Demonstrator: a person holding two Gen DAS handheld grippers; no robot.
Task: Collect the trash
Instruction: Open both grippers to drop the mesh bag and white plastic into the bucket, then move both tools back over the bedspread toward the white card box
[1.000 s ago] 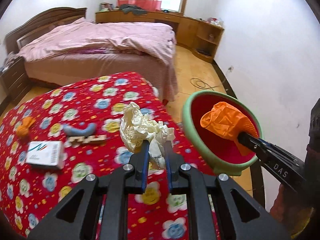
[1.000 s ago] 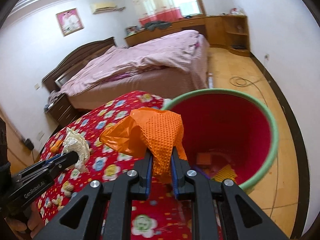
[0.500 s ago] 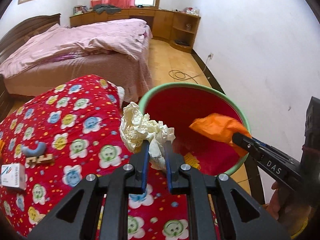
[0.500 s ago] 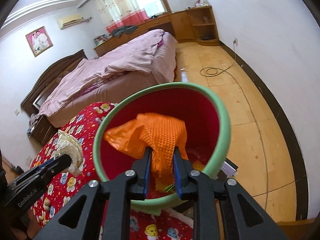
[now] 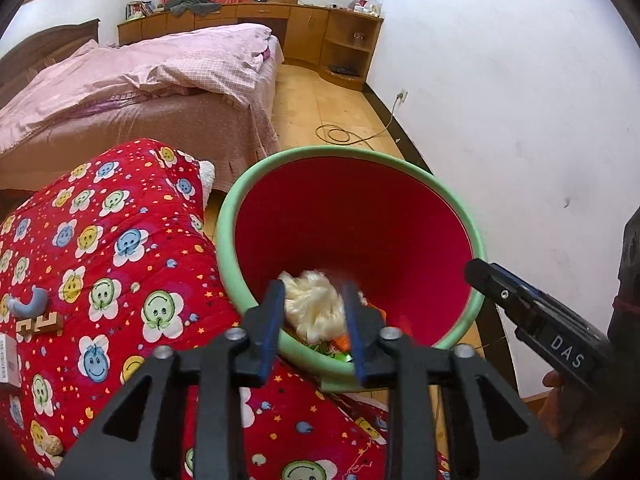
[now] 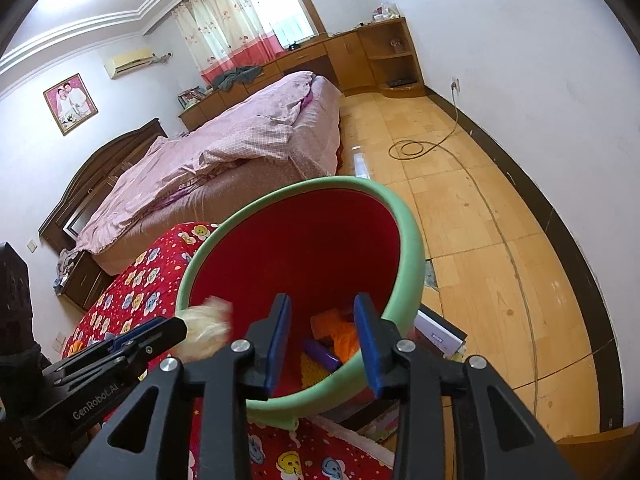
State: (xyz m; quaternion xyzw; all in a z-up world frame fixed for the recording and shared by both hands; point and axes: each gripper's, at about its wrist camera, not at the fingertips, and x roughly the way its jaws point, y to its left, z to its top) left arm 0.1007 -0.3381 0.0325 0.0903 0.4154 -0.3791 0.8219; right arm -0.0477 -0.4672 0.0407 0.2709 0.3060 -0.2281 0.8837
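A red trash bin with a green rim stands beside the red flowered table. My left gripper is open over the bin's near edge. A cream crumpled wad is blurred between its fingers, falling free; it also shows in the right wrist view. My right gripper is open over the bin. The orange mesh bag lies inside at the bottom with other trash.
The red flowered tablecloth carries a grey curved piece, a wooden block piece and a white box at the left. A pink bed stands behind. A cable lies on the wooden floor.
Both grippers opened over the bin. The orange bag dropped from the right gripper to the bin's bottom. The cream wad left the left gripper and is falling.
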